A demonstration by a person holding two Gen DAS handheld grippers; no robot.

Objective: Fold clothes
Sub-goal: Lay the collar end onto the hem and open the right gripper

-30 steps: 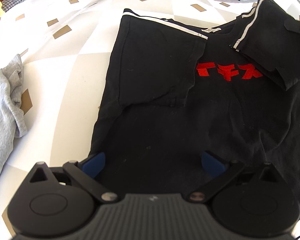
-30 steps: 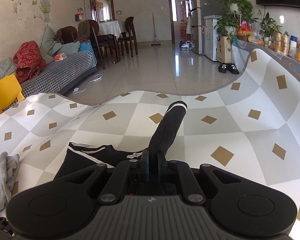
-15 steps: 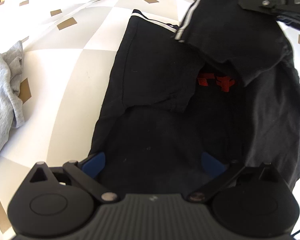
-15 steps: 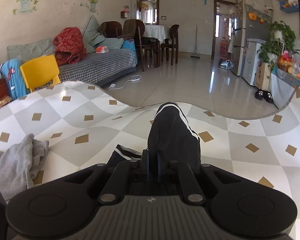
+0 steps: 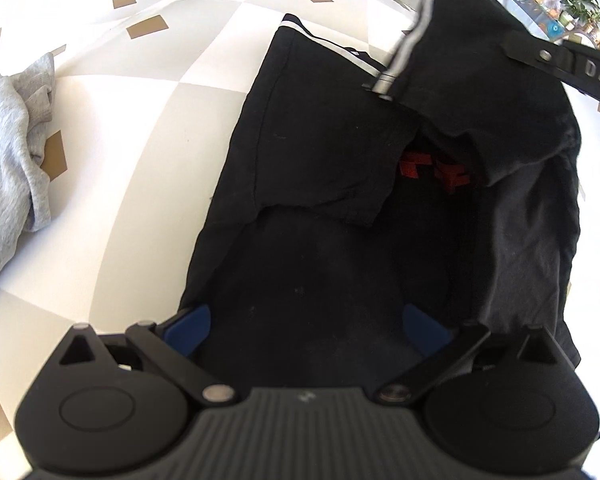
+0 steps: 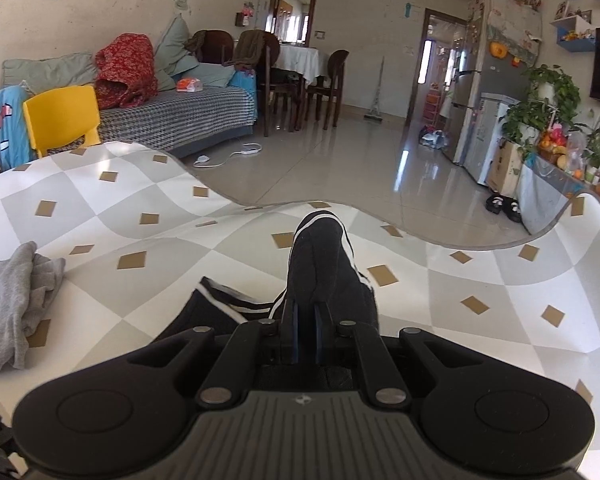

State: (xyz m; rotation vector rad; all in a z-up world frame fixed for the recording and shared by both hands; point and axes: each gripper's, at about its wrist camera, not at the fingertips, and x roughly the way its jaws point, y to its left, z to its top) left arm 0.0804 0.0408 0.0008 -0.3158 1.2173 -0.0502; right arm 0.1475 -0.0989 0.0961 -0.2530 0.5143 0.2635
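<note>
A black cotton T-shirt with white-striped sleeve hems and red lettering (image 5: 320, 280) lies on the grey-and-white checked tablecloth (image 5: 140, 128). The right gripper (image 6: 305, 320) pinches 1 sleeve (image 6: 324, 264), lifted over the shirt's body. The left gripper (image 5: 306, 326) hangs above the lower shirt, jaws spread (nothing between them). A crumpled grey garment (image 5: 8, 152) lies apart.

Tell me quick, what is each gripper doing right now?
Left gripper: open, holding nothing, over the black shirt.
Right gripper: shut on the shirt's sleeve, lifted off the table.
</note>
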